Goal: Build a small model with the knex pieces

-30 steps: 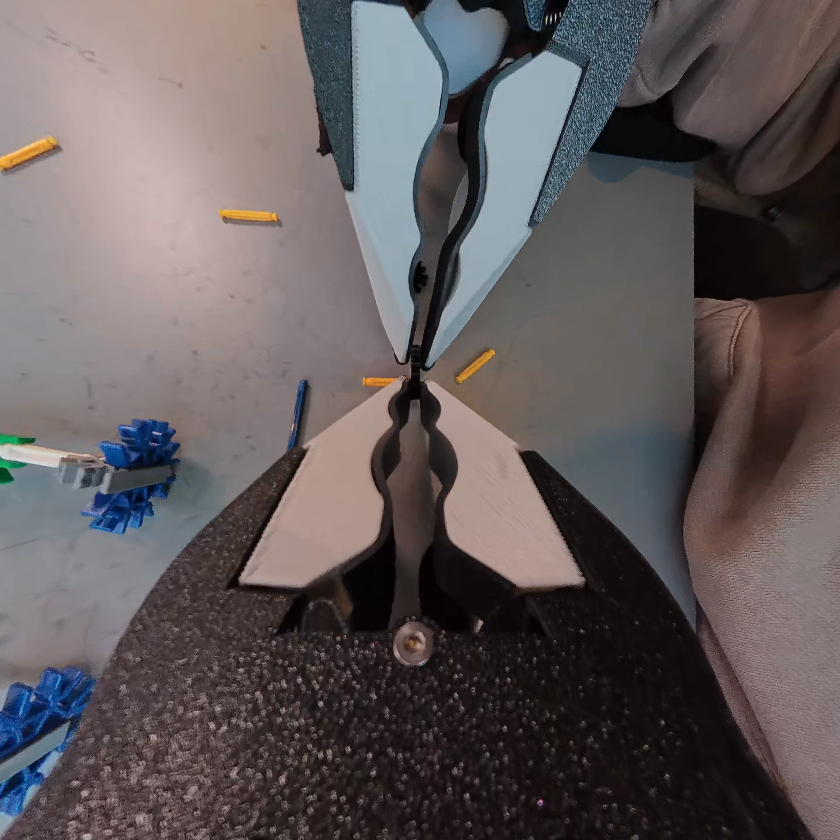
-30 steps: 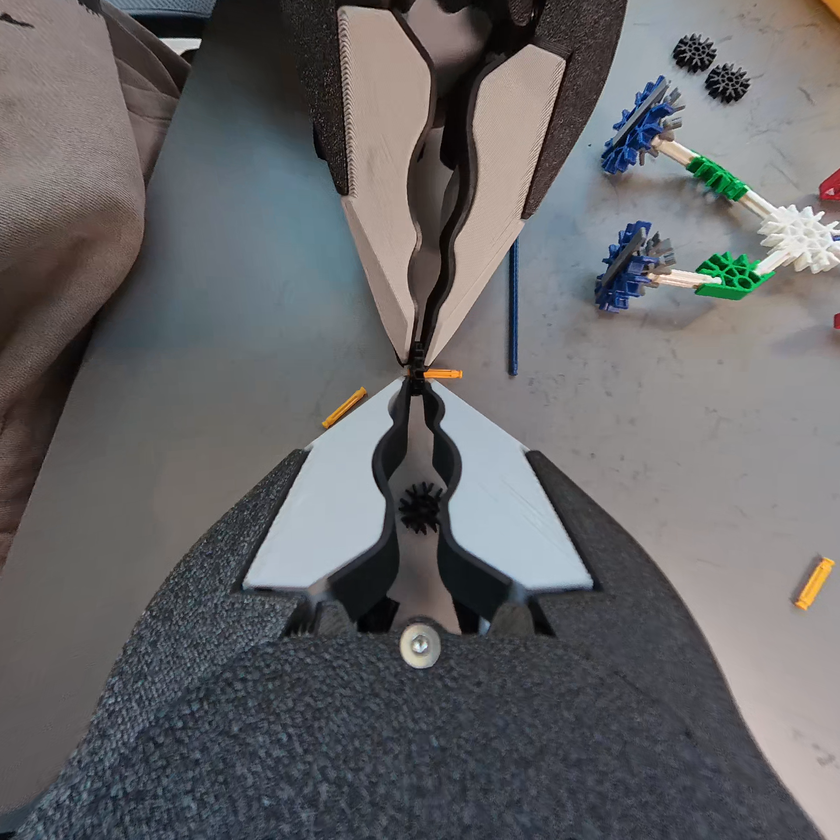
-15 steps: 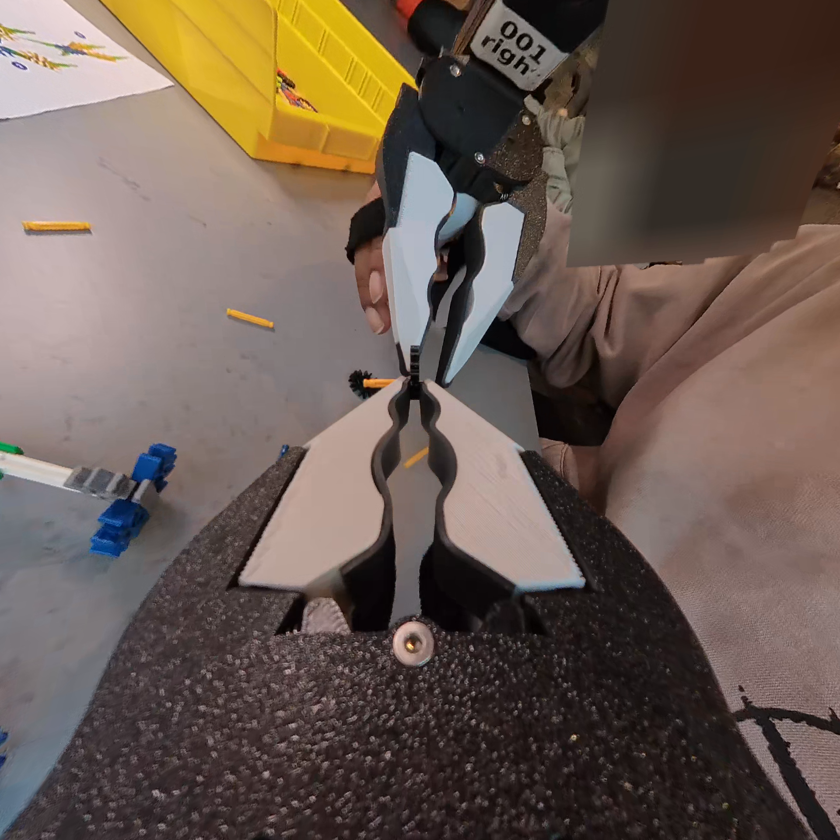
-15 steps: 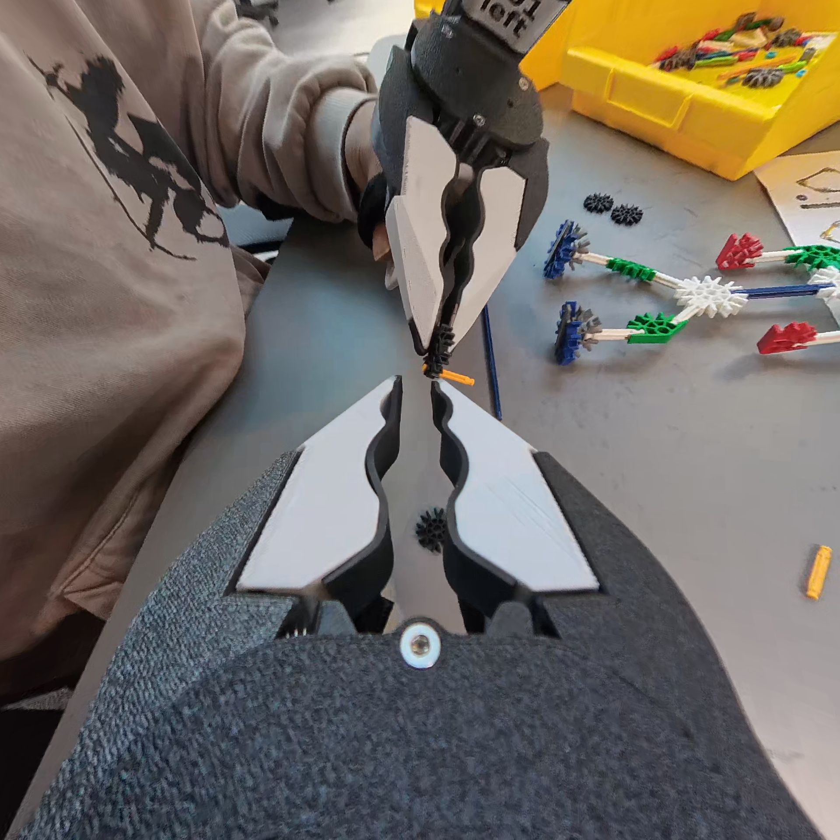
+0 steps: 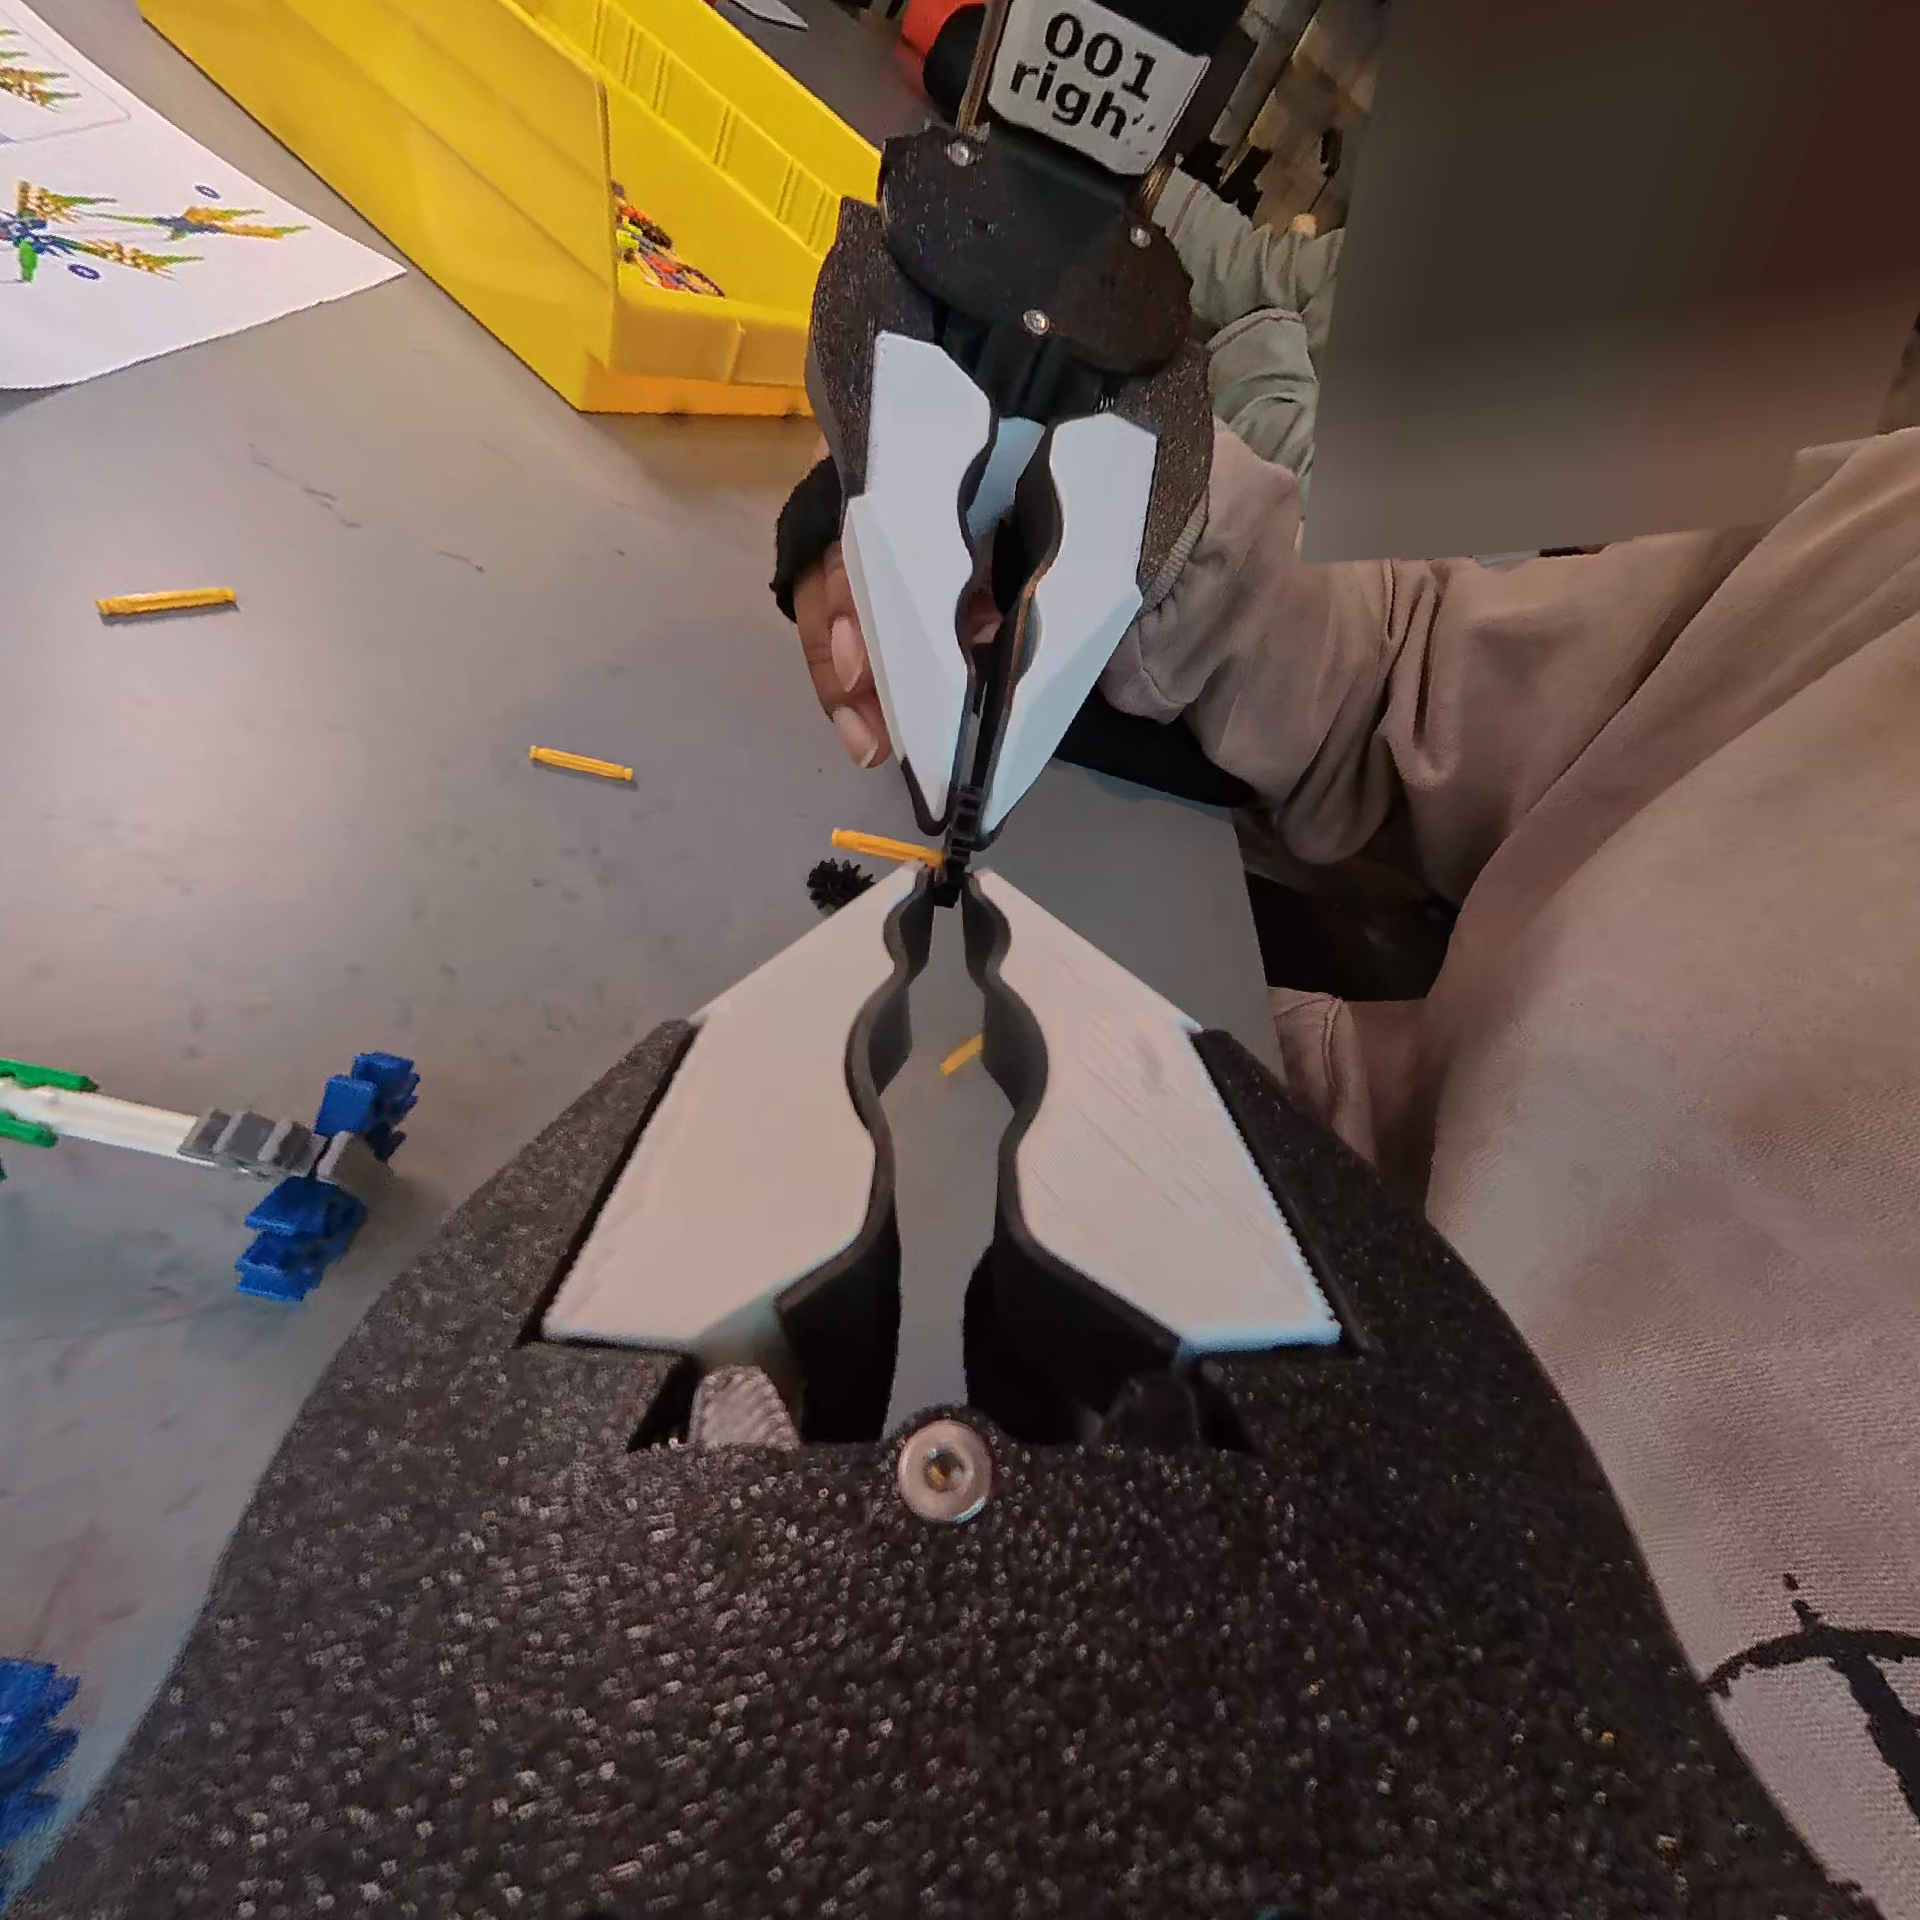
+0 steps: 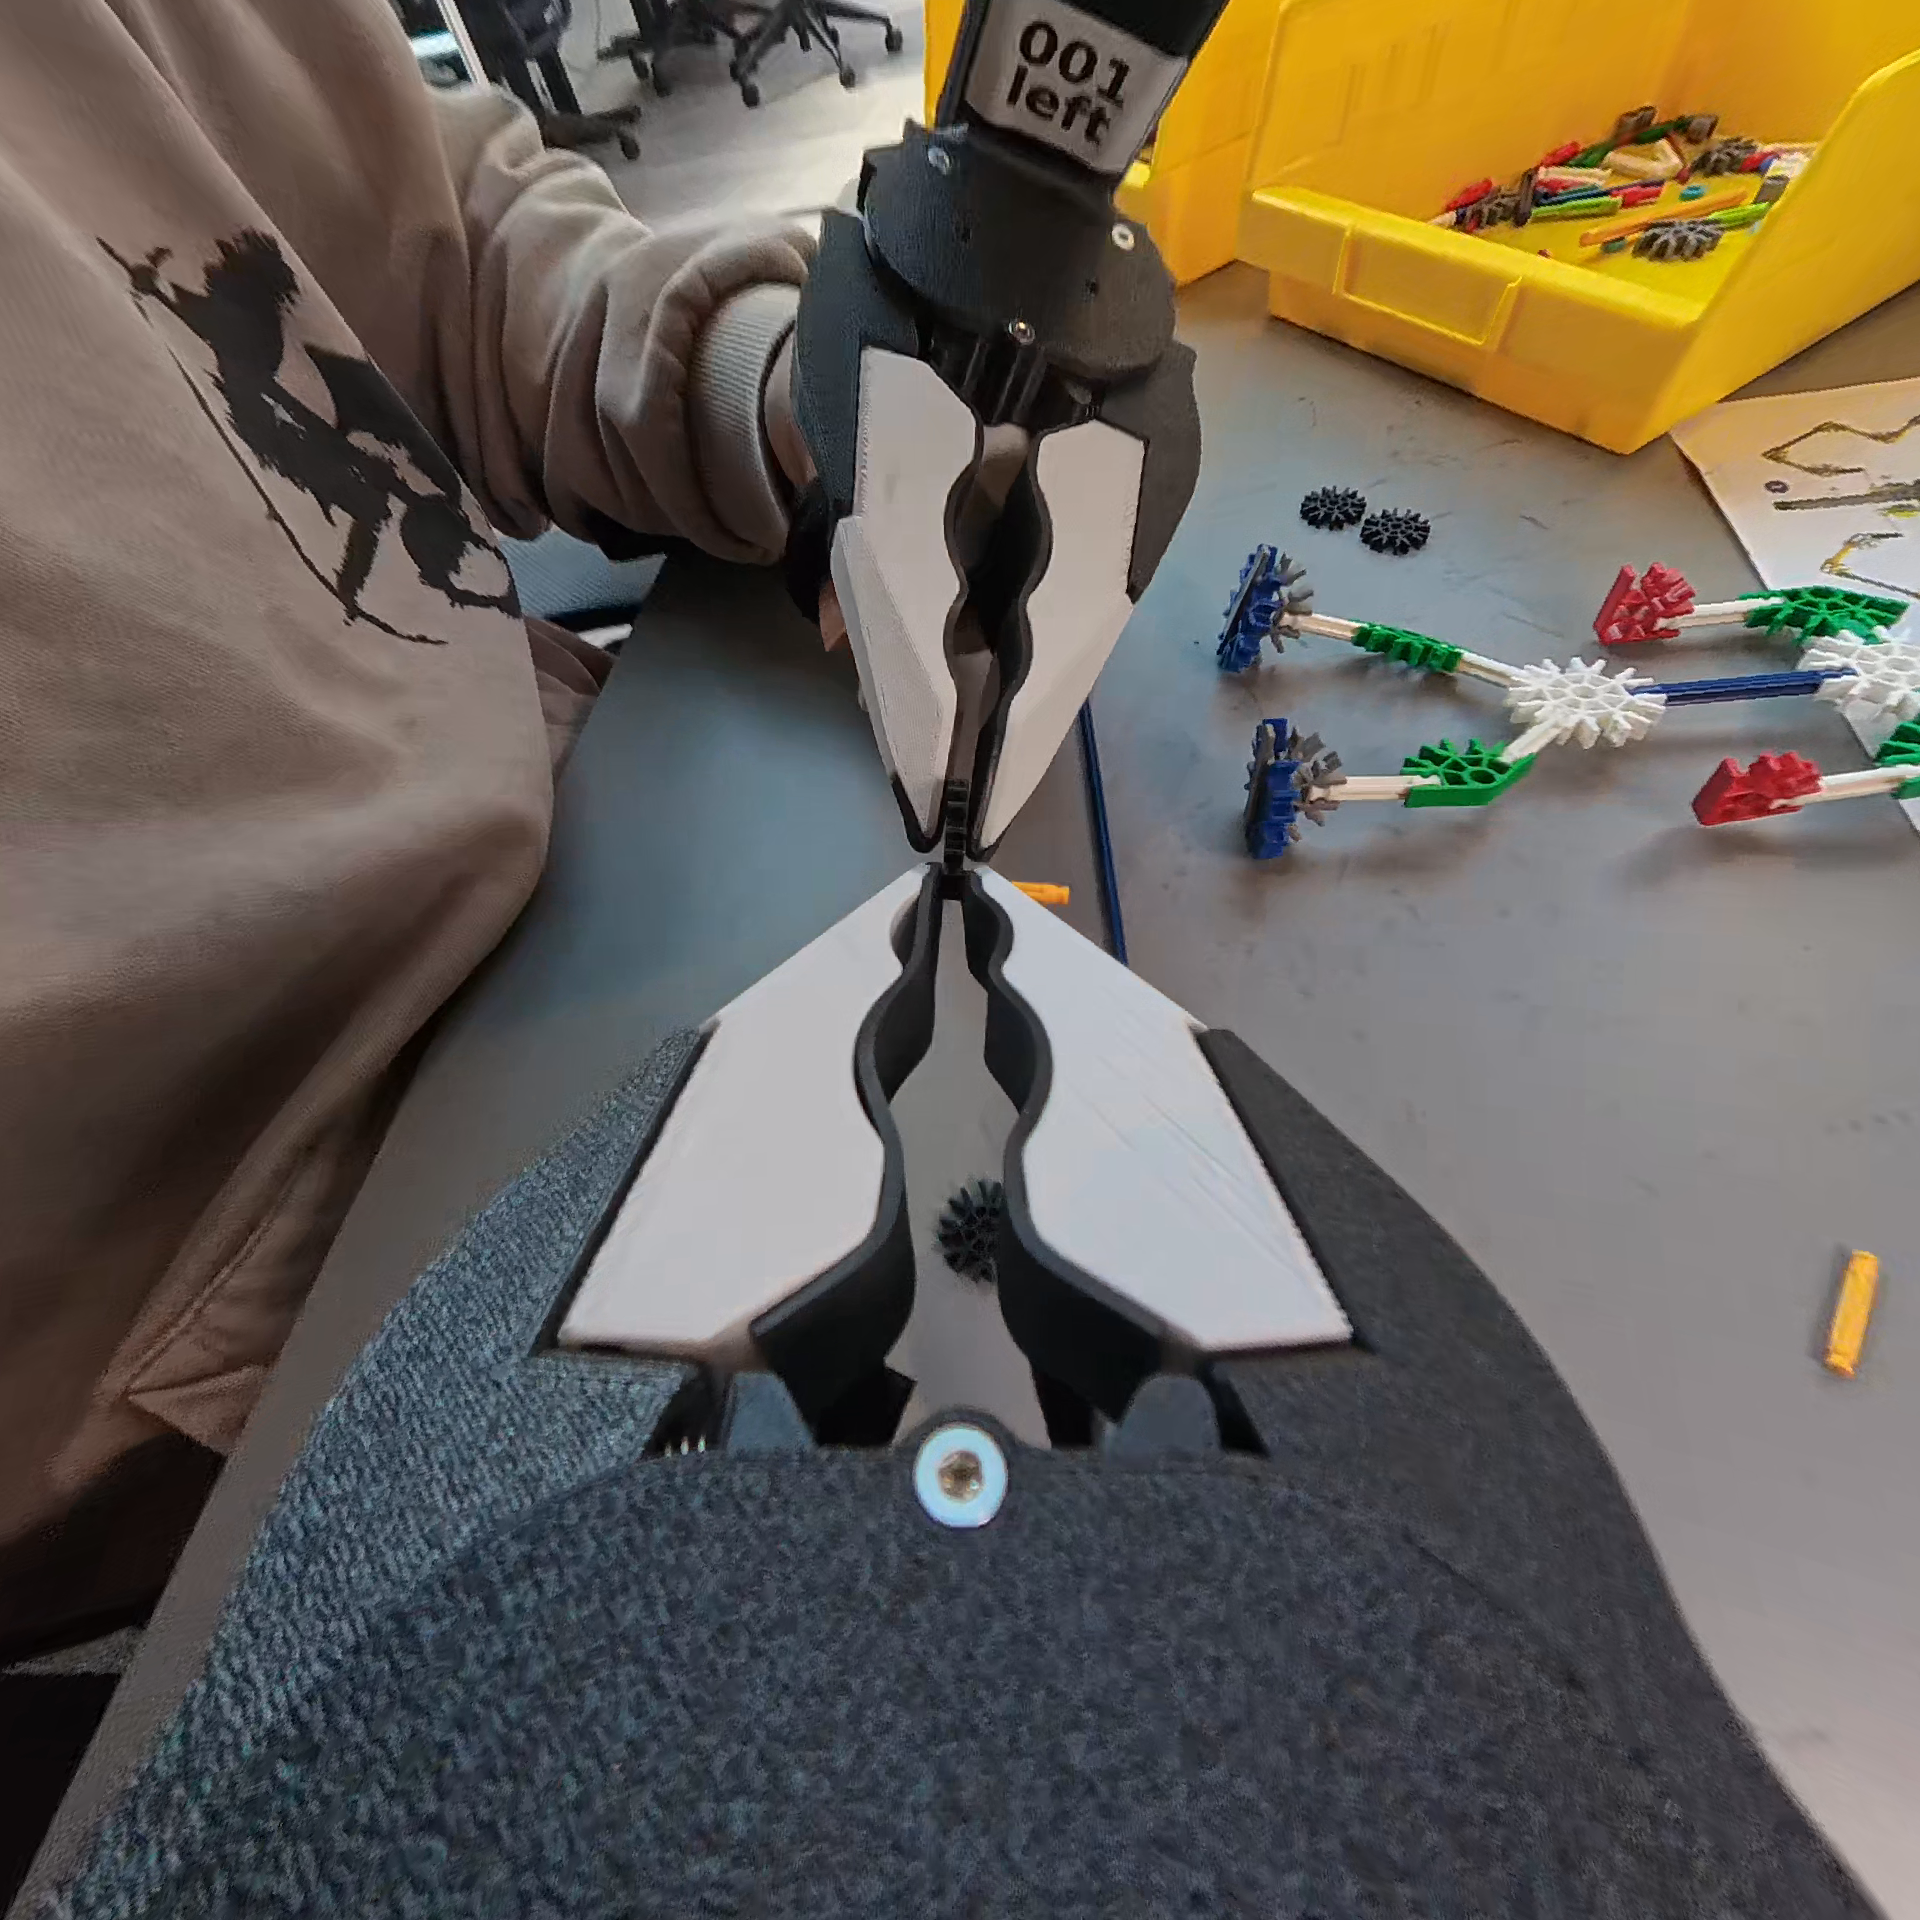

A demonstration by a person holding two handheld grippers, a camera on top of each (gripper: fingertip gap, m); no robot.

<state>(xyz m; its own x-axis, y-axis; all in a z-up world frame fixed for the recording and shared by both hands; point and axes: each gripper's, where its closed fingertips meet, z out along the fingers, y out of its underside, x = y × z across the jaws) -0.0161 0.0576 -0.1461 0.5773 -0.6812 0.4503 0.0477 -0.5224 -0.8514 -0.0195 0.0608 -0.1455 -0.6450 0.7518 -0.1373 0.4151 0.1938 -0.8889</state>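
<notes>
- The jaws of the left gripper (image 5: 948, 891) are clamped on a small black toothed connector (image 5: 958, 844), seen edge-on at the tips.
- The jaws of the right gripper (image 6: 951, 881) are closed on the same black connector (image 6: 957, 821) from the opposite side, so the two grippers meet tip to tip above the tabletop (image 5: 312, 831).
- Half a second ago the right jaws stood apart and short of the piece; they are now pressed together on it, and both grippers have been tilted up since a second ago.
- A short yellow rod (image 5: 883, 847) projects sideways from the connector in the left wrist view.
- A second black toothed connector (image 5: 836, 883) lies on the tabletop just beside the jaws, a blue rod (image 6: 1101, 831) lies near them, and loose yellow rods (image 5: 580, 763) are scattered farther off.
- The near tabletop edge runs close to the grippers on the person's side, against a beige sleeve (image 6: 582, 343); open grey surface lies on the other side.
- A built frame of blue, green, white and red pieces (image 6: 1558, 696) lies well apart, with a yellow bin (image 6: 1455, 301) and a printed sheet (image 5: 156, 260) beyond.
</notes>
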